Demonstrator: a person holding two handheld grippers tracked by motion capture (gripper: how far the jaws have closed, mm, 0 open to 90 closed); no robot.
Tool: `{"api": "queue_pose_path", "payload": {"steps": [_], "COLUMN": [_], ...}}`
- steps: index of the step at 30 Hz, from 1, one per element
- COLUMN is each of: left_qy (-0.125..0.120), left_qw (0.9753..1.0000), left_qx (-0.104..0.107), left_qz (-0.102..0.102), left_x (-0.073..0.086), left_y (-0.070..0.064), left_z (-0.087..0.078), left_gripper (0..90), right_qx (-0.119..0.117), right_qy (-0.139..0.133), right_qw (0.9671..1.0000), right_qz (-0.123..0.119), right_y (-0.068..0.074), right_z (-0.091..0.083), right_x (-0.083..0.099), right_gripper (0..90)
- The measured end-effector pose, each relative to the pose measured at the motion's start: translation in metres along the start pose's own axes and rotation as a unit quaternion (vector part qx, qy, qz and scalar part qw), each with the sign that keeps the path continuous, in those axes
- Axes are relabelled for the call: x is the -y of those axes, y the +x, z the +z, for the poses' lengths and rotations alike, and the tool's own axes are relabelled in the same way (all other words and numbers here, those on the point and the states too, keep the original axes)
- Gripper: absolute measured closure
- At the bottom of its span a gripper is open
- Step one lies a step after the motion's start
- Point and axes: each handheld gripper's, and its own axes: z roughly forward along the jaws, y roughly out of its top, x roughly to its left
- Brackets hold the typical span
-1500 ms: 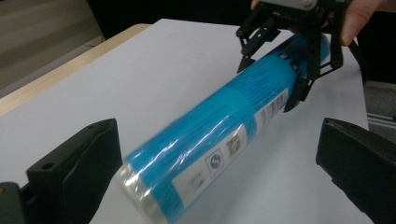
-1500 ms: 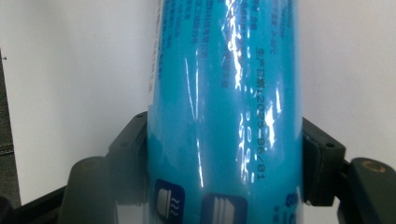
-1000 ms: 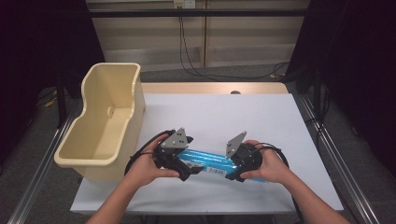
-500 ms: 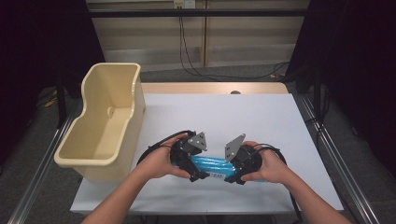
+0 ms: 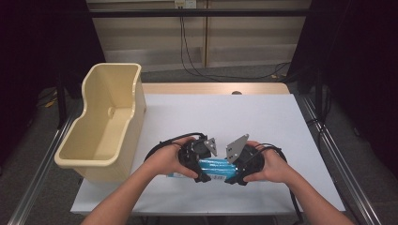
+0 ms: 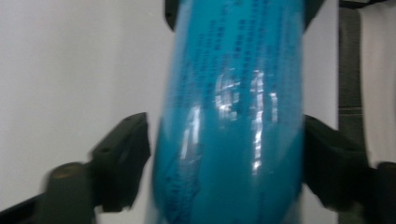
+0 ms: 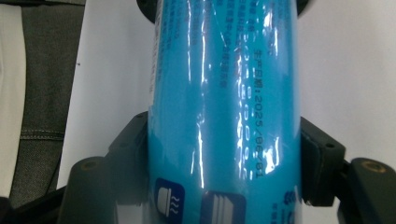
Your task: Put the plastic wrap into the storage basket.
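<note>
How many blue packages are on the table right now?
1. The blue package lies near the table's front edge, held between the left tool and right tool. Hands could hide more.

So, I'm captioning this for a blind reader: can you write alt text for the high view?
Two hands hold a blue pack between the left gripper and right gripper, near the front edge of a white table. A beige bin stands at the table's left edge.
</note>
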Motion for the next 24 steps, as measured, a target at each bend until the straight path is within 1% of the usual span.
{"api": "queue_pose_path", "payload": {"steps": [1,2,3,4,5,6,7,8,9,10,11,12,13,14,15,16,17,18,19,20,21,22,23,24], "left_qy": [0.013,0.020,0.020,0.037,0.037,0.038,0.038,0.036,0.039,0.044,0.048,0.048,0.061,0.072,0.072,0.075,0.081,0.081,0.076,0.071,0.065,0.063,0.061,0.061], "left_qw": [0.9999,0.9997,0.9997,0.9991,0.9991,0.9990,0.9990,0.9990,0.9989,0.9984,0.9977,0.9977,0.9959,0.9945,0.9945,0.9935,0.9915,0.9915,0.9908,0.9896,0.9892,0.9888,0.9886,0.9886], "left_qx": [-0.002,0.002,0.002,0.006,0.006,0.008,0.008,0.008,0.010,0.003,0.000,0.000,-0.014,-0.018,-0.018,-0.025,-0.030,-0.030,-0.034,-0.031,-0.033,-0.033,-0.036,-0.036], "left_qz": [-0.009,-0.012,-0.012,-0.017,-0.017,-0.020,-0.020,-0.024,-0.023,-0.035,-0.047,-0.047,-0.066,-0.073,-0.073,-0.082,-0.097,-0.097,-0.107,-0.121,-0.127,-0.131,-0.133,-0.133], "left_x": [-0.004,-0.006,-0.006,-0.009,-0.009,-0.011,-0.011,-0.011,-0.012,-0.014,-0.014,-0.014,-0.014,-0.012,-0.012,-0.010,-0.006,-0.006,-0.002,0.002,0.004,0.005,0.006,0.006], "left_y": [-0.003,-0.003,-0.003,-0.005,-0.005,-0.005,-0.005,-0.006,-0.005,-0.005,-0.005,-0.005,-0.002,0.001,0.001,0.002,0.004,0.004,0.005,0.008,0.008,0.009,0.009,0.009], "left_z": [-0.003,-0.004,-0.004,-0.006,-0.006,-0.010,-0.010,-0.013,-0.017,-0.022,-0.025,-0.025,-0.029,-0.031,-0.031,-0.032,-0.036,-0.036,-0.038,-0.043,-0.044,-0.047,-0.049,-0.049], "left_gripper": [28.9,29.6,30.1,30.4,30.5,30.7,30.8,30.8,31.2,31.4,31.5,31.8,32.0,32.1,32.2,32.2,32.2,32.2,32.2,32.2,32.2,32.2,32.2,32.2], "right_qx": [-0.004,-0.006,-0.006,-0.016,-0.016,-0.013,-0.019,-0.019,-0.020,-0.016,-0.009,0.002,0.014,0.026,0.037,0.037,0.049,0.049,0.054,0.069,0.078,0.082,0.095,0.104], "right_qy": [-0.004,-0.009,-0.009,-0.018,-0.018,-0.023,-0.030,-0.030,-0.054,-0.067,-0.076,-0.086,-0.100,-0.113,-0.124,-0.124,-0.141,-0.141,-0.147,-0.164,-0.175,-0.182,-0.192,-0.197], "right_qw": [1.0000,0.9999,0.9999,0.9997,0.9997,0.9996,0.9993,0.9993,0.9983,0.9976,0.9970,0.9960,0.9944,0.9923,0.9902,0.9902,0.9864,0.9864,0.9845,0.9785,0.9748,0.9725,0.9679,0.9647], "right_qz": [-0.001,-0.003,-0.003,-0.007,-0.007,-0.012,-0.008,-0.008,-0.001,0.003,0.012,0.023,0.033,0.043,0.052,0.052,0.069,0.069,0.078,0.104,0.114,0.121,0.132,0.140], "right_y": [-0.001,-0.001,-0.001,-0.001,-0.001,-0.001,-0.001,-0.001,-0.003,-0.004,-0.005,-0.005,-0.005,-0.006,-0.007,-0.007,-0.009,-0.009,-0.009,-0.009,-0.009,-0.008,-0.007,-0.007], "right_z": [-0.001,-0.001,-0.001,-0.001,-0.001,-0.002,-0.003,-0.003,-0.005,-0.007,-0.008,-0.010,-0.013,-0.017,-0.021,-0.021,-0.027,-0.027,-0.029,-0.033,-0.035,-0.036,-0.037,-0.038], "right_x": [0.001,0.002,0.002,0.002,0.002,0.002,0.002,0.002,0.005,0.005,0.006,0.006,0.006,0.007,0.010,0.010,0.016,0.016,0.019,0.028,0.031,0.034,0.038,0.040], "right_gripper": [32.1,32.2,32.2,32.1,32.1,32.1,32.1,32.1,31.3,30.1,27.2,22.3,16.9,15.1,13.2,13.2,10.8,10.8,8.6,5.6,5.2,3.7,2.2,1.4]}}
